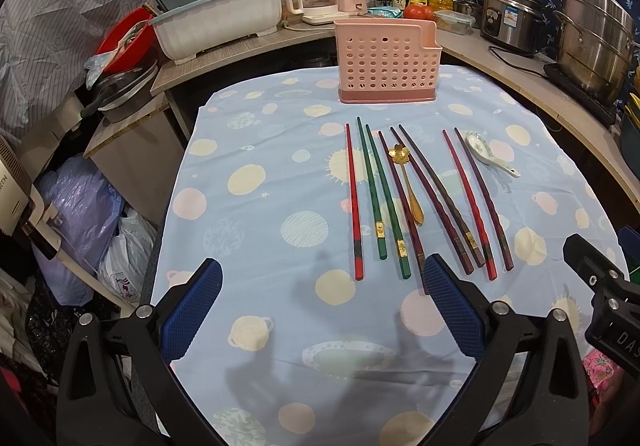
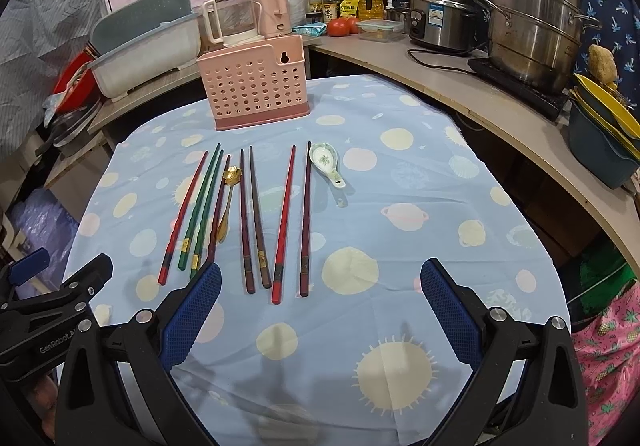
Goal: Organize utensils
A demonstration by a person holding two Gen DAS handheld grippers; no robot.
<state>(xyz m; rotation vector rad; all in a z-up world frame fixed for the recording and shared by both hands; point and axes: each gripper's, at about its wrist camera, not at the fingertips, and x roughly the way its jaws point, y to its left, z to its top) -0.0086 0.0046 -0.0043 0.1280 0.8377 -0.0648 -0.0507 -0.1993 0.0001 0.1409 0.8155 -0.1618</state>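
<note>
Both our left hand-held gripper (image 1: 322, 288) and right hand-held gripper (image 2: 320, 288) hang wide and empty at the near edge of the worktop (image 2: 420, 181); chopsticks (image 2: 250, 217) and two spoons lie before the far pink holder (image 2: 258, 85). Thin, crowded sticks could roll or lift in pairs.

I see a pale blue tablecloth (image 2: 400, 205) printed with cream suns and pink and white planets. Behind the chopsticks stands a pink holder (image 2: 256, 85) dotted with round holes. Nearest it lies a white spoon (image 2: 326, 161) with a green floral print. Two green chopsticks (image 1: 380, 189) carry gold bands, beside a gold spoon (image 1: 406, 177) with a flower-shaped bowl.
</note>
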